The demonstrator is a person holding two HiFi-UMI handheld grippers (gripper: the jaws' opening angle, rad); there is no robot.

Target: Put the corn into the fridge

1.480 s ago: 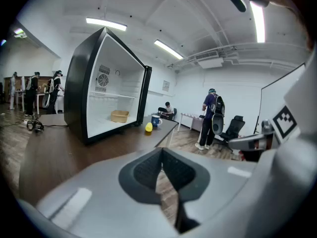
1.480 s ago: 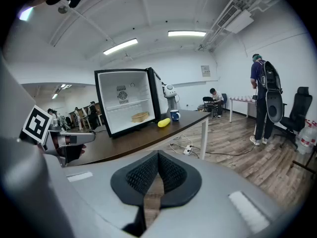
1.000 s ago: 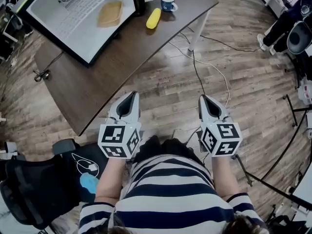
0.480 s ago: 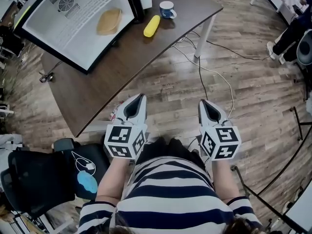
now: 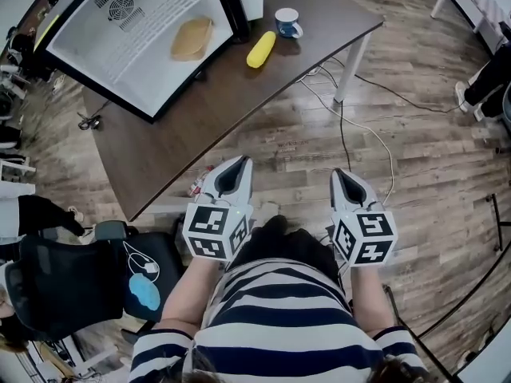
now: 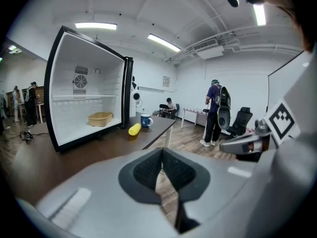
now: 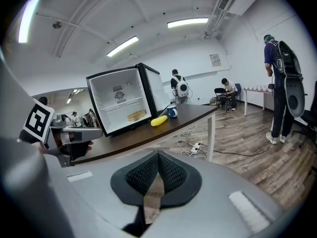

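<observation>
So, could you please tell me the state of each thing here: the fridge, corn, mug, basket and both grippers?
Fridge: door open, standing on the table.
Corn: lying on the table, outside the fridge, not held.
Mug: upright, beside the corn.
Basket: inside the fridge.
Left gripper: shut, empty.
Right gripper: shut, empty.

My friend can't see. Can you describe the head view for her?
A yellow corn lies on a brown table beside a blue mug, before an open fridge. Nearer, a person holds the left tongs and right tongs, both shut and empty.
</observation>
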